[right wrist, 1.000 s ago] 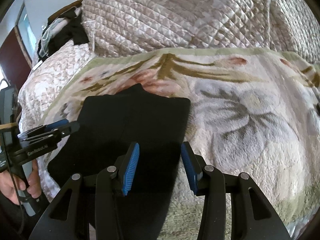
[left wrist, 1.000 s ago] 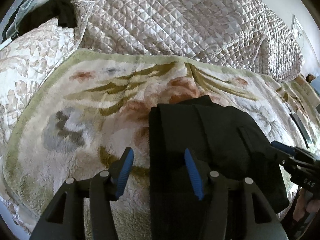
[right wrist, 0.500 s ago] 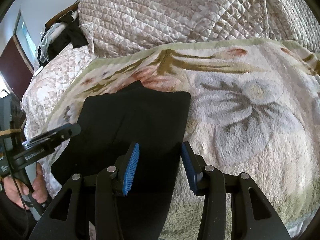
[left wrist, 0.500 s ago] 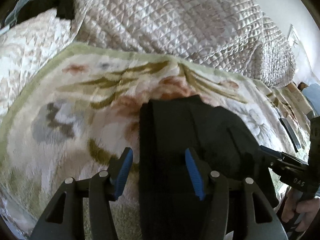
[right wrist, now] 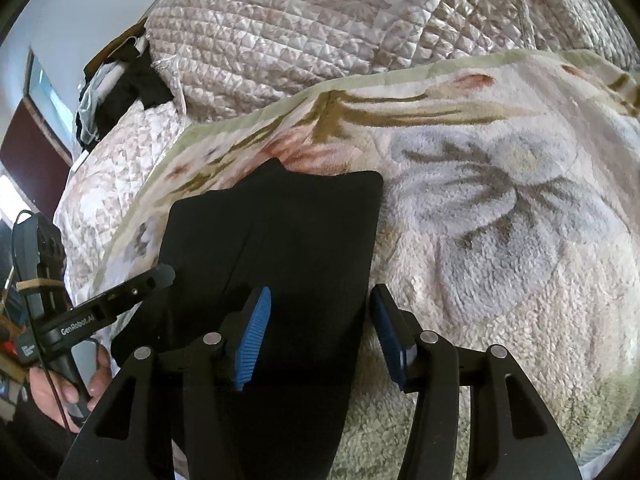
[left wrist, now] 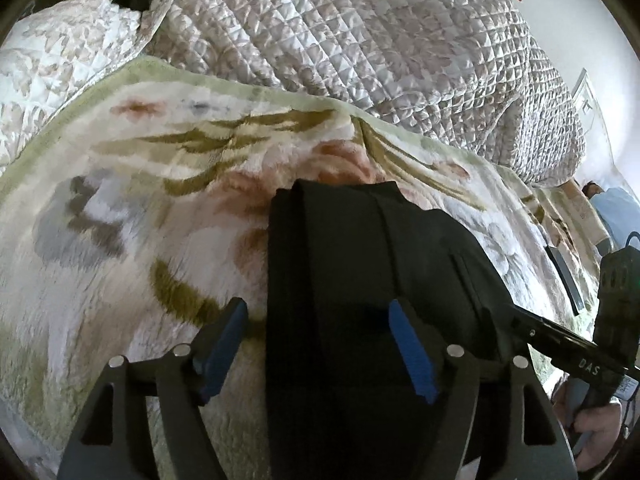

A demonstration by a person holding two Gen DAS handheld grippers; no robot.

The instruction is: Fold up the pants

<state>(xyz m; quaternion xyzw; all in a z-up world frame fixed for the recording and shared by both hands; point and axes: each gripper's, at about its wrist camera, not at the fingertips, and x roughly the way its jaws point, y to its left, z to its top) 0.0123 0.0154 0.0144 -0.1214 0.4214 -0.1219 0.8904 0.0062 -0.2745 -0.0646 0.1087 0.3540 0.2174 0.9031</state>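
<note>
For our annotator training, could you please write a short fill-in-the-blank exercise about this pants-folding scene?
1. The pants are ____ in colour.
2. They lie on a fleecy blanket printed with ____.
3. Both the left claw and the right claw stand ____.
4. The pads on each claw are ____.

Missing words: black; flowers; open; blue

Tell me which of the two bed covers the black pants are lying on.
The black pants lie on the fluffy floral blanket with the green border, not on the shiny quilted bedspread bunched up behind it.
</note>
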